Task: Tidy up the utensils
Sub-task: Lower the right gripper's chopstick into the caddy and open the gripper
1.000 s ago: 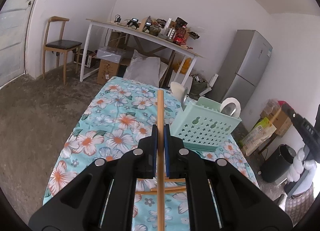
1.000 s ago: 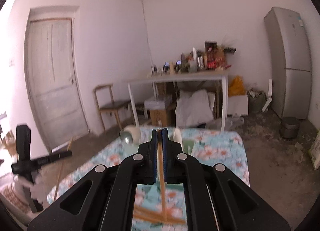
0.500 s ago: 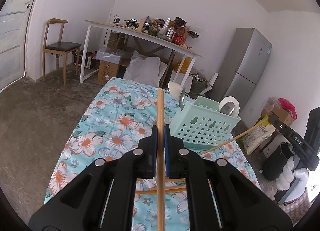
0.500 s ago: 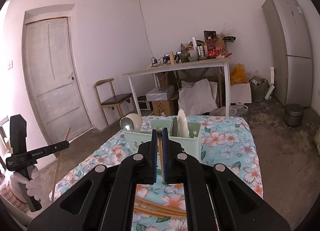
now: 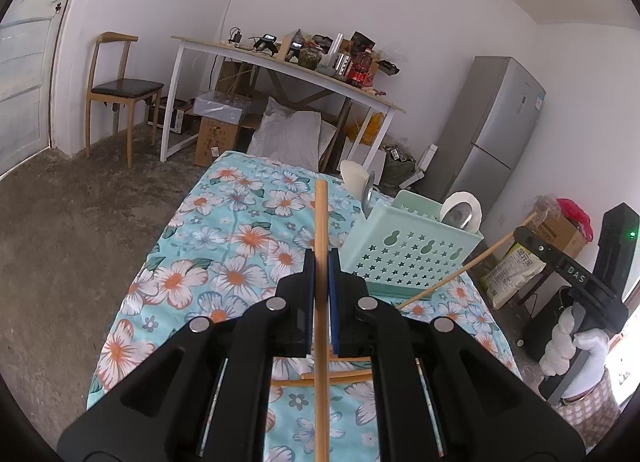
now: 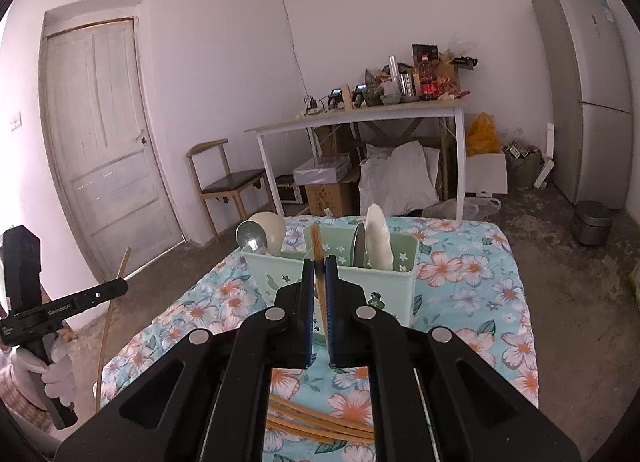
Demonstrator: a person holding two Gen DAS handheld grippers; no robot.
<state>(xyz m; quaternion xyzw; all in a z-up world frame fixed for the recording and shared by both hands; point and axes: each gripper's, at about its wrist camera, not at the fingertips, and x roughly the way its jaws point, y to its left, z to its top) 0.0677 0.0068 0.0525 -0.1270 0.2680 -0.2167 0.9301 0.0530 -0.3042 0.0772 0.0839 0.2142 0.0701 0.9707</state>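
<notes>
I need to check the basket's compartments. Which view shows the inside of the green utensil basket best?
The right wrist view: the green utensil basket shows its open top, dividers and spoons. The left wrist view shows the basket mostly as a perforated side wall, interior hidden.

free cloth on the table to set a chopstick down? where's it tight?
Free: the floral cloth left of the green basket out to the table's far and left edges, and the strip right of the basket in the right wrist view. Crowded: loose chopsticks on the near edge, and the basket's end compartments, which hold spoons.
</notes>
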